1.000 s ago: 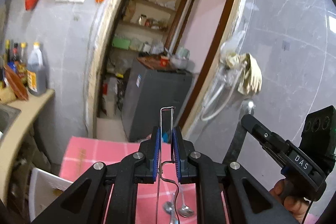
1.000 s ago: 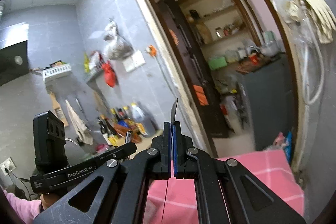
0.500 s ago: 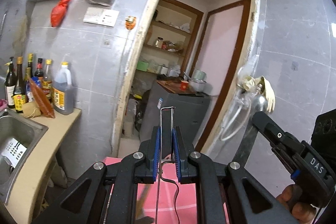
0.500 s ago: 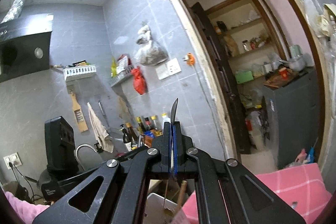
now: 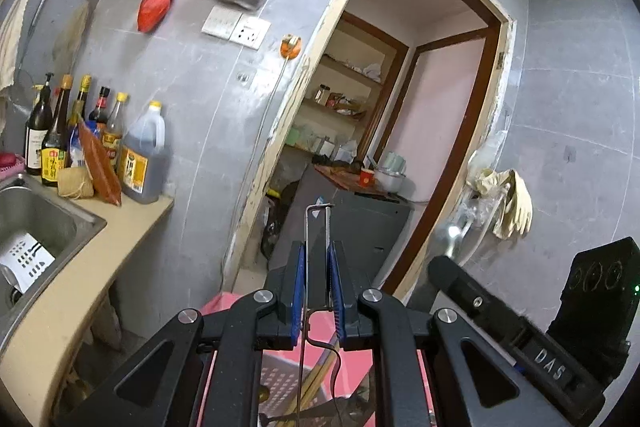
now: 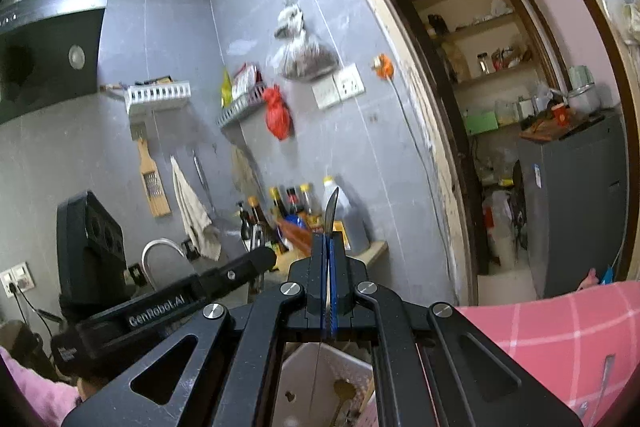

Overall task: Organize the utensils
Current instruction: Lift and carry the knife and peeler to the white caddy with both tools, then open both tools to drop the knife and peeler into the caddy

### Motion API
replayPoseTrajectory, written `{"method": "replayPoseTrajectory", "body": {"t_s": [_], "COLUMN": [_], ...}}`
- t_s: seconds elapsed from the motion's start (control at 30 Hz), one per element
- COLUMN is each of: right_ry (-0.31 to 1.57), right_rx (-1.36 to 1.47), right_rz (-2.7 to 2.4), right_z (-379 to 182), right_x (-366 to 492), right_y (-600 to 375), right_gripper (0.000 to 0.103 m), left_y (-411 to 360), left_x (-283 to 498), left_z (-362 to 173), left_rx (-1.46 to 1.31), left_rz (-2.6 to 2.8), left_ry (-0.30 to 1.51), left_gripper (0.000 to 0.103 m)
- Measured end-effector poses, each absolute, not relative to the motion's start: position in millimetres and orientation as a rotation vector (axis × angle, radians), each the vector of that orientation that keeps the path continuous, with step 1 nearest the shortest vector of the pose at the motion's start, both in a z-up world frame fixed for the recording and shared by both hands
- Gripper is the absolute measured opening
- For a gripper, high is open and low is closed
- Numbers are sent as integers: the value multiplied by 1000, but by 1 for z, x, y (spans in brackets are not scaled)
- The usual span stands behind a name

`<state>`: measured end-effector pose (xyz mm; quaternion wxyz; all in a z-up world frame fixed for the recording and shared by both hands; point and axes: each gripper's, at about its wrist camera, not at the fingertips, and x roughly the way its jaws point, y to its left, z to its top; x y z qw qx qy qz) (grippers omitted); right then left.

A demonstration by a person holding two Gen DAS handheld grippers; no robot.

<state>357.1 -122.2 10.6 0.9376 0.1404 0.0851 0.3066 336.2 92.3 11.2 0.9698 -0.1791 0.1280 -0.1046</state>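
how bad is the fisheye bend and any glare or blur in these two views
Left wrist view: the door frame bows strongly, corners are black, and glare sits on a shiny fixture by the gloves. Right wrist view: the ceiling is bright at top, the door frame curves, and the pink cloth is soft.

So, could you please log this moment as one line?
left gripper: shut on wire utensil | right gripper: shut on flat utensil | white basket: below both

Grey tiled wall (image 5: 192,87) with a wood-framed doorway (image 5: 420,115); left of the doorway, bottles (image 5: 80,131) beside a steel sink (image 5: 36,219).
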Motion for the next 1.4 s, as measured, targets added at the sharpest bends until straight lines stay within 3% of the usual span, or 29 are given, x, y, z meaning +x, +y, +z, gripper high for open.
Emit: {"method": "replayPoseTrajectory", "body": {"t_s": [0.5, 1.4], "right_ry": [288, 366], "right_rx": [260, 242], "right_rz": [621, 637], "right_z": [-33, -48], "right_x": [363, 357], "right_y": [-115, -112], "right_gripper": [2, 3], "left_y": [102, 98], "left_x": [334, 315], "left_z": [-30, -39], "left_rx": [-391, -327], "left_rz": [-205, -229], "left_ry": [297, 429], "left_gripper": [12, 14]}}
